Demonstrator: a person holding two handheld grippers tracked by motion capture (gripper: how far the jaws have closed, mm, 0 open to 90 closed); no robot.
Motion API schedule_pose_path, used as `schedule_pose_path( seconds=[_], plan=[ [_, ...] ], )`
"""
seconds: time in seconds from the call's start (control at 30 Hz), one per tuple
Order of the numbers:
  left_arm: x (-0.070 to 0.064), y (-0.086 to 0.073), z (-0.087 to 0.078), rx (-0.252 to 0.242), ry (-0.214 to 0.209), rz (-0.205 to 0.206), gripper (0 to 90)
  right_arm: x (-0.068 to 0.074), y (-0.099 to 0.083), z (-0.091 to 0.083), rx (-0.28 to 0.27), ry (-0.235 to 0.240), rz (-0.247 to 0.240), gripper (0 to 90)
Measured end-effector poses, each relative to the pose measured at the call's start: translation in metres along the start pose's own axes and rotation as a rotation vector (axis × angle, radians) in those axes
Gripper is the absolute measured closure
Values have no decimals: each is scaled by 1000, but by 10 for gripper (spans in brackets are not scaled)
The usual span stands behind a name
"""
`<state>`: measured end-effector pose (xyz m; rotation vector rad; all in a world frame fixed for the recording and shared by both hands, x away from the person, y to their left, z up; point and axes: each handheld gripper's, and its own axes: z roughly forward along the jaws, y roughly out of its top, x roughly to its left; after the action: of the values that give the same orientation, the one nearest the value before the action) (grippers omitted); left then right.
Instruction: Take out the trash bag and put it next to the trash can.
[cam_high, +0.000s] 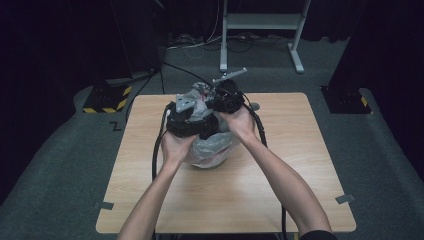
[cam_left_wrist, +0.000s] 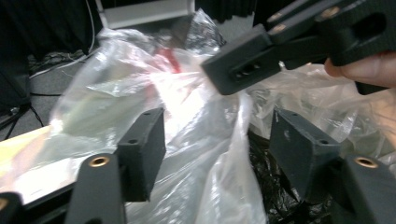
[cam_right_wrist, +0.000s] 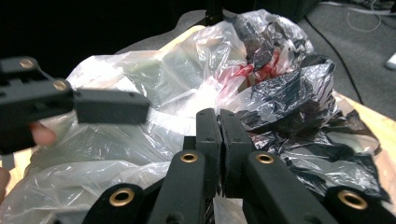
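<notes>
Bag-handling is under way: the clear plastic bag (cam_high: 212, 147) sits near the desk's (cam_high: 280, 165) far edge. Right gripper (cam_right_wrist: 219, 126) pinches its film shut; left gripper (cam_left_wrist: 219, 144) gapes wide around a fold, and should close next.

In the right gripper view, the right claw (cam_right_wrist: 219, 140) stood with its two black jaws pressed together, a thin fold of the clear plastic bag (cam_right_wrist: 154, 107) seemingly caught between them, though the pinch itself was hard to make out. Black plastic film (cam_right_wrist: 299, 102) and a patch of red print (cam_right_wrist: 254, 70) lay crumpled inside the bag, on the wooden bench (cam_right_wrist: 378, 123). The left claw (cam_right_wrist: 112, 108) reached in from the left, touching the bag's upper fold.
</notes>
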<state>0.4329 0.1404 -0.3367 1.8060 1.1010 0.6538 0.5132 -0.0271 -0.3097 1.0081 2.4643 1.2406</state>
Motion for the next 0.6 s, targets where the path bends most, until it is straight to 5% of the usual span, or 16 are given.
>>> schedule_pose_path(
  seconds=[0.6],
  plan=[
    [28, -10, -32, -79, 17, -84, 311, 6, 10, -29, -59, -17, -58, 880]
  ],
)
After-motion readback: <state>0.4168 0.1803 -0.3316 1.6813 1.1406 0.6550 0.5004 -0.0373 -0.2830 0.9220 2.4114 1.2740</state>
